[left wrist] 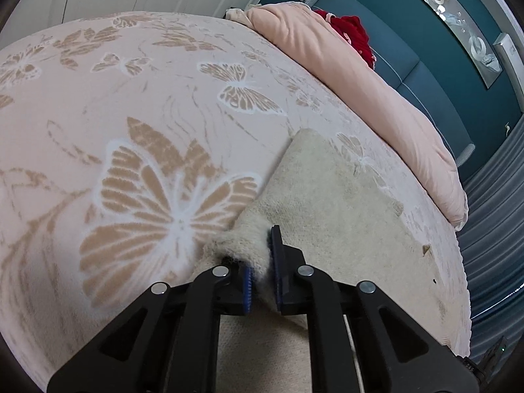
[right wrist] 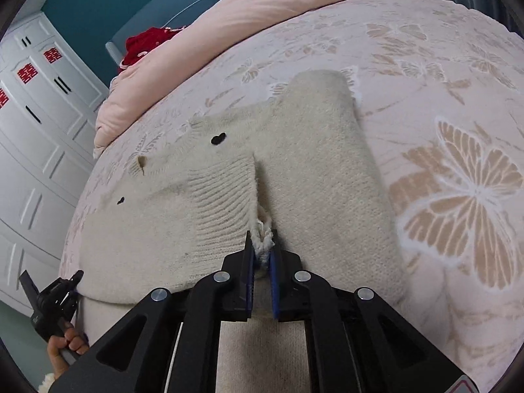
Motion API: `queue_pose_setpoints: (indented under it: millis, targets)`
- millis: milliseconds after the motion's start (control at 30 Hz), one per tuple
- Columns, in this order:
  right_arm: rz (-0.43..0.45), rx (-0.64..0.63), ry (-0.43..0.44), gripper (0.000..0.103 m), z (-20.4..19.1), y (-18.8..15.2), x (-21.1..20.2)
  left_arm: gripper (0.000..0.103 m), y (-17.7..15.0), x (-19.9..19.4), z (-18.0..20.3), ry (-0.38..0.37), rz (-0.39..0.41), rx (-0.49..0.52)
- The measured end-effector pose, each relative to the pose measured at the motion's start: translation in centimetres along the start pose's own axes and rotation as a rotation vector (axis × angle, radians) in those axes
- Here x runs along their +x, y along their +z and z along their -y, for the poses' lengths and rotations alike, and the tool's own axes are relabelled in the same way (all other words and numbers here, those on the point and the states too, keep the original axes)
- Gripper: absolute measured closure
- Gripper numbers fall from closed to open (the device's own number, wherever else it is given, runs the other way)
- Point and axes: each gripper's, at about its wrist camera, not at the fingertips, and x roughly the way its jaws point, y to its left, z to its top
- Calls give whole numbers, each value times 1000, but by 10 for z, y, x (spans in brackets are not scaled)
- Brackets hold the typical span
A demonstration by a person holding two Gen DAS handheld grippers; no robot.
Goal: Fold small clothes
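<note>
1. A small cream knitted sweater (right wrist: 311,170) lies spread on a bed, its ribbed hem towards the right wrist camera and two small dark heart shapes on its front.
2. The right gripper (right wrist: 261,255) has its blue-padded fingers pressed together on a bunched bit of the sweater's edge, where the ribbing meets a folded-over part.
3. The left gripper (left wrist: 262,262) is likewise clamped on a fuzzy fold of the sweater (left wrist: 327,203), at the garment's left edge.
4. Under the sweater is a pink bedspread (left wrist: 114,114) patterned with tan and white butterflies.
5. A plain pink duvet (left wrist: 360,75) is heaped along the far side of the bed, with something red (left wrist: 353,32) beside it.
6. Behind stand a teal padded headboard (left wrist: 409,49) and a white wardrobe (right wrist: 42,104).
</note>
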Motion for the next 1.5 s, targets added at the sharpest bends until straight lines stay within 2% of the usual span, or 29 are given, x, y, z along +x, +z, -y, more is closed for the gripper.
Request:
queue_pose_setpoints:
  millis: [100, 133, 167, 200, 267, 367, 467, 533, 600, 633, 700, 800, 833, 867, 900, 933, 967, 1000, 1033, 1100, 1133, 1167, 1200, 1267, 1300, 1333, 1400, 1433, 1500]
  targets:
    - [-2, 37, 12, 94, 7, -2, -4, 92, 0, 0, 0, -3, -4, 8]
    - [5, 60, -7, 91, 8, -1, -11, 92, 0, 0, 0, -4, -5, 12]
    - [34, 85, -55, 81, 7, 2, -21, 92, -1, 0, 0, -5, -2, 19]
    - [86, 85, -88, 81, 1, 2, -36, 92, -3, 0, 1, -4, 6, 28]
    - [134, 15, -7, 82, -28, 2, -52, 91, -8, 0, 3, 0, 24, 47]
    - [0, -176, 123, 82, -119, -14, -25, 90, -9, 1, 3, -7, 34, 49]
    - [-122, -361, 226, 84, -217, -53, 26, 90, -9, 1, 0, -27, 34, 32]
    - [-155, -412, 250, 84, -256, -66, 55, 89, -10, 1, -2, -33, 34, 30]
    - [-205, -400, 225, 95, -266, -66, 84, 89, -10, 2, -3, -38, 35, 28]
    - [-207, -388, 183, 99, -260, -64, 93, 88, -10, 2, -5, -44, 35, 23]
    - [-193, -319, 185, 103, -219, -47, 93, 88, -10, 3, -7, -60, 35, 16]
    - [-88, -166, 74, 103, -126, -14, 56, 88, -11, 3, -8, -68, 41, 16]
    - [-54, -115, 5, 103, -95, -5, 39, 88, -12, 4, -8, -66, 46, 20]
    - [-7, -90, -81, 91, -70, 2, 19, 88, -12, 4, -7, -64, 49, 23]
    - [33, -69, -125, 82, -50, 7, 4, 87, -12, 5, -6, -60, 51, 25]
    - [58, -28, -136, 75, -32, 12, -8, 87, -13, 5, -6, -56, 52, 29]
    - [59, 21, -114, 59, -18, 15, -13, 87, -13, 4, -5, -55, 52, 32]
    - [46, 63, -76, 51, -8, 18, -14, 87, -13, 4, -4, -54, 51, 33]
    - [20, 74, -46, 49, -5, 19, -8, 87, -12, 4, -4, -53, 49, 33]
    - [-43, 9, -57, 49, -19, 18, 13, 87, -12, 4, -4, -52, 50, 33]
    - [-64, -54, -83, 52, -31, 17, 23, 87, -12, 4, -3, -48, 49, 36]
    - [-58, -113, -106, 84, -43, 16, 26, 87, -12, 4, -3, -47, 47, 35]
    - [-42, -129, -72, 96, -52, 19, 23, 87, -12, 4, -3, -48, 47, 36]
    - [83, -80, 6, 97, -51, 34, -10, 87, -12, 4, -3, -49, 50, 35]
    - [132, -69, -2, 97, -44, 40, -22, 86, -12, 4, -3, -46, 50, 38]
    - [127, -48, -30, 97, -31, 44, -21, 86, -12, 5, -2, -44, 51, 41]
    - [1, 8, -118, 98, 6, 38, 12, 86, -12, 7, 0, -30, 49, 57]
    - [-44, -9, -110, 98, 14, 31, 26, 86, -12, 8, 1, -24, 47, 62]
    - [-5, -47, -86, 94, 8, 32, 16, 85, -11, 9, 1, -21, 43, 63]
